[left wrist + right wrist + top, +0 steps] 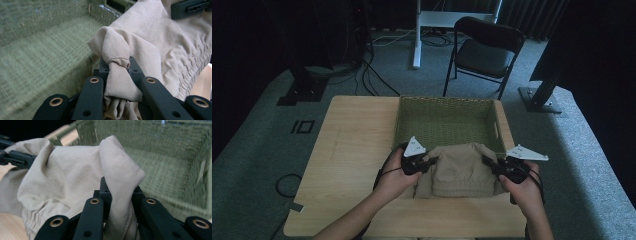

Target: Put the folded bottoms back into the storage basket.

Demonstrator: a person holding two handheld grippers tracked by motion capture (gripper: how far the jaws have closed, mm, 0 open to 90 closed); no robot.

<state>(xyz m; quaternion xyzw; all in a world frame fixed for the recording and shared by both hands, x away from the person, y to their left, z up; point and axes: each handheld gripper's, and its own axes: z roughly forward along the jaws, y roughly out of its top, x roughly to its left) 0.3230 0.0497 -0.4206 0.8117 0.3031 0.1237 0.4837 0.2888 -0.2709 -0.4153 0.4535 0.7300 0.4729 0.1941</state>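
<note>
High view: beige folded garment stretched between two tools, at the near rim of the green woven basket on the wooden counter; left tool clamped on its left edge, right tool clamped on its right edge; black folding chair beyond on grey carpet.

Left gripper view: jaws clenched on a bunched fold of garment, elastic gathers to the right, basket mesh at left.

Right gripper view: jaws pinched tight on a fold of the cloth, basket interior behind, counter edge at lower left.
</note>
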